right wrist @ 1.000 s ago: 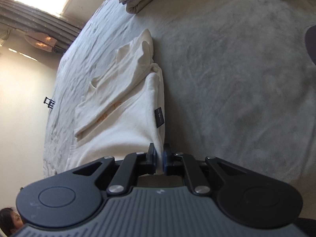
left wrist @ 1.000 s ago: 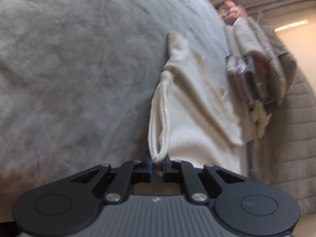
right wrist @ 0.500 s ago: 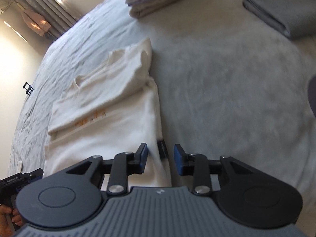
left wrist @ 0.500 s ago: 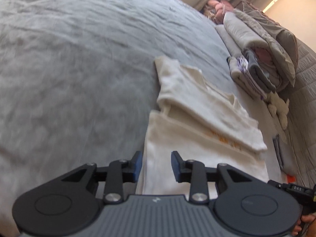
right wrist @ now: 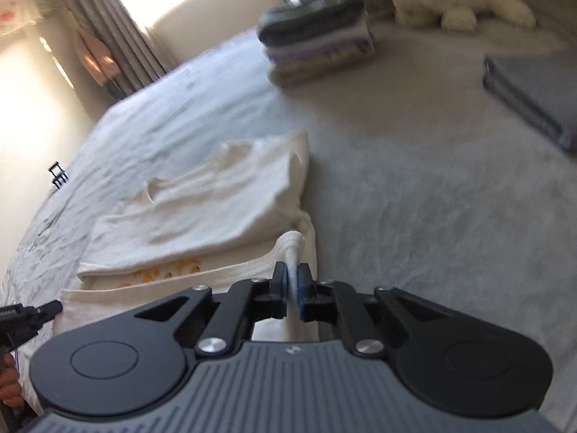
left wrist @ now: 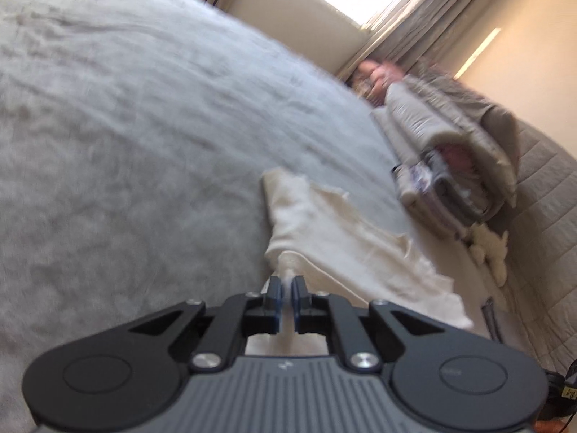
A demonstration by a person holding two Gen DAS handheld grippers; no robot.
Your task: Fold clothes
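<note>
Both grippers just closed on the near hem of the cream shirt [right wrist: 202, 216], which lies part-folded on the grey bed [left wrist: 126, 144]. Left hand-held gripper [left wrist: 285, 294] pinches a small tuft of the hem at its corner; right hand-held gripper [right wrist: 294, 281] pinches a rolled bit of hem at the other near corner. Cloth is visible between the pads in both views, jaws nearly pressed together.

Step in hand, as I read it: lift the hem and carry it over toward the collar for the next fold. To do it well: raise both corners together and level, keep the hem taut between the hands so it doesn't sag, lay it down edge-to-edge on the far fold, then release. The pinches look thin, so tugging sideways could slip them.

Shirt's long axis runs away from the cameras, collar end far, hem end near. Sleeves are already folded in, and an orange print shows on the middle layer. Stack of folded clothes [right wrist: 317, 39] sits well apart beyond it, folded grey item [right wrist: 533, 90] off to the right.
</note>
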